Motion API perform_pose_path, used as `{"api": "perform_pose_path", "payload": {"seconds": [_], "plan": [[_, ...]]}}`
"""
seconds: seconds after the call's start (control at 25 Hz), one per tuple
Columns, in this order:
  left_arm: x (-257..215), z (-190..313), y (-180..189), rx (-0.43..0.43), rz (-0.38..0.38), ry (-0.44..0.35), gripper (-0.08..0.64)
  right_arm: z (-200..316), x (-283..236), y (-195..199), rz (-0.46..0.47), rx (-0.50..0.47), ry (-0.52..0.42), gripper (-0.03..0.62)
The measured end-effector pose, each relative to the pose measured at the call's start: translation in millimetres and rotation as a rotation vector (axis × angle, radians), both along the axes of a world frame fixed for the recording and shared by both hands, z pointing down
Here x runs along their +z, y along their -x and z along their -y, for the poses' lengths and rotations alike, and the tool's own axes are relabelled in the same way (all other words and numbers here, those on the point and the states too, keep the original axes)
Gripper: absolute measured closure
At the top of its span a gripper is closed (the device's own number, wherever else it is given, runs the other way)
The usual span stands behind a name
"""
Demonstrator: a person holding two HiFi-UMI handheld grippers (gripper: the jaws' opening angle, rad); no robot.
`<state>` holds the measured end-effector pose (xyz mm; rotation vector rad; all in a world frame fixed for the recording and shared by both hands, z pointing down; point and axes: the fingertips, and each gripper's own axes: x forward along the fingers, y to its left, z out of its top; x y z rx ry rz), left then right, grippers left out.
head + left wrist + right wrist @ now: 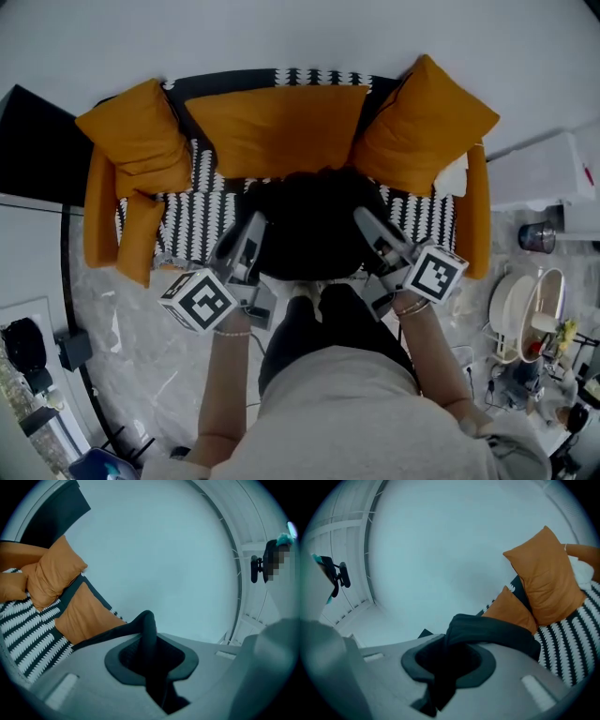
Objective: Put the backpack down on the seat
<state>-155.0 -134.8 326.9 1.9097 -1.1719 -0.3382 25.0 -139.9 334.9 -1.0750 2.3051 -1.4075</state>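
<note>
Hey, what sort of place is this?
Probably a home living room, or a mock-up of one. There's a sofa with a black-and-white patterned seat, orange cushions along its back, and a marble-look floor with what look like dishes off to the right.

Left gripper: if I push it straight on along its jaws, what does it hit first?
The left gripper is shut on the black backpack strap. Past that, its own view shows only the pale wall; the orange cushions lie off to the left. Depth is unclear.
</note>
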Motion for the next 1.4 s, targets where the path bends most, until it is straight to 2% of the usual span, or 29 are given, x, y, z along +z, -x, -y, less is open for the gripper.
{"api": "perform_pose_path", "payload": {"seconds": [0.32,0.48,0.68,1.04,1.4], "plan": [[38,49,-12,-0.022,0.019,0.052,0.498,46,39,-13,0.003,-0.029,0.077,0.525],[61,66,-25,-0.014,0.033,0.093,0.497,69,63,-22,0.034,-0.014,0.118,0.525],[85,74,-30,0.003,0.051,0.132,0.497,80,85,-26,0.061,0.019,0.146,0.525],[148,84,-30,-0.021,0.069,0.215,0.497,89,150,-25,0.067,0.003,0.229,0.525],[203,91,-28,-0.009,0.102,0.266,0.497,99,201,-23,0.044,-0.024,0.258,0.525]]}}
